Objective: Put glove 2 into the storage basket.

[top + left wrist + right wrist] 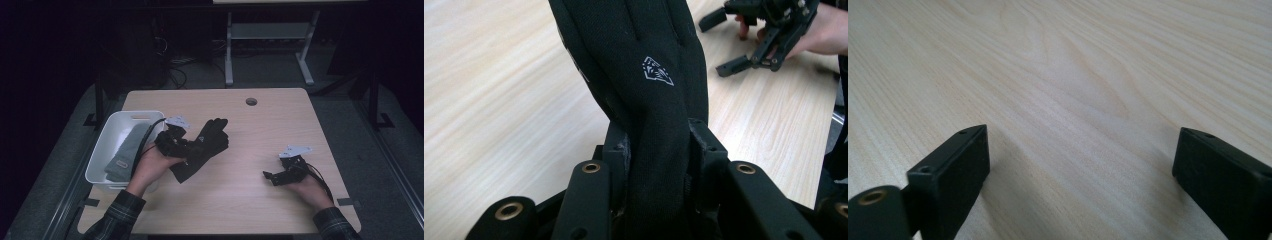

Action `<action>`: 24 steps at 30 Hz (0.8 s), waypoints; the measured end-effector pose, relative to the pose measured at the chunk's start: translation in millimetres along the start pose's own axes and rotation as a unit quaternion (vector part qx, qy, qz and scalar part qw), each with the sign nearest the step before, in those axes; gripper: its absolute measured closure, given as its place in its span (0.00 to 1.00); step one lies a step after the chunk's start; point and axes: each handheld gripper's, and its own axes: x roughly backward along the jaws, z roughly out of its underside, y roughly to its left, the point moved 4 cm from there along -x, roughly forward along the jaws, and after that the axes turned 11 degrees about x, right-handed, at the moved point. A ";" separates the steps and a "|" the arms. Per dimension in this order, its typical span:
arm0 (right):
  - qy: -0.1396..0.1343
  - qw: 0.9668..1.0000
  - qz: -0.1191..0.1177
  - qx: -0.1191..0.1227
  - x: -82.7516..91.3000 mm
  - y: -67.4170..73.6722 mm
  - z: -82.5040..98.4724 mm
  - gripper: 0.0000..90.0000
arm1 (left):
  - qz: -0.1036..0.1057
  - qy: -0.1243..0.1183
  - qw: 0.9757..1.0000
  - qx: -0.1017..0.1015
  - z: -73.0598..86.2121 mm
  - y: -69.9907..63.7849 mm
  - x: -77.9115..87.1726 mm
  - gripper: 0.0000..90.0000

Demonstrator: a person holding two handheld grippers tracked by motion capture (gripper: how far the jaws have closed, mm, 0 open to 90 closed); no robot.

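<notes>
Glove [644, 75]: fingertips cut off by the top edge of the left gripper view; cuff end hidden between the jaws and below the bottom edge. In the high view its middle is hidden under the left gripper [186, 146]. Logo on its back too small to read.

Bin [107, 145] at the table's left edge: near corner hidden behind the left hand [152, 167]. Grey item [125, 152] inside partly covered by the cable; its label too small to read.

Right gripper [1080, 170]: both jaws cut off by the bottom edge of the right gripper view.

Forearms cut off by the high view's bottom edge. Floor beyond the table's far edge too dark to tell.
</notes>
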 end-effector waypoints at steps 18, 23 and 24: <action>0.001 1.000 -0.001 0.000 -0.2 0.1 0.0 0.07 | -0.077 -0.042 0.994 0.064 16.8 61.9 83.6 0.74; 0.001 1.000 -0.001 0.000 -0.2 0.1 0.0 0.07 | -0.102 -0.051 0.989 0.096 30.4 86.4 101.0 0.74; 0.001 1.000 0.000 0.000 -0.3 0.1 0.0 0.07 | -0.107 -0.053 0.987 0.104 33.2 91.6 103.9 0.74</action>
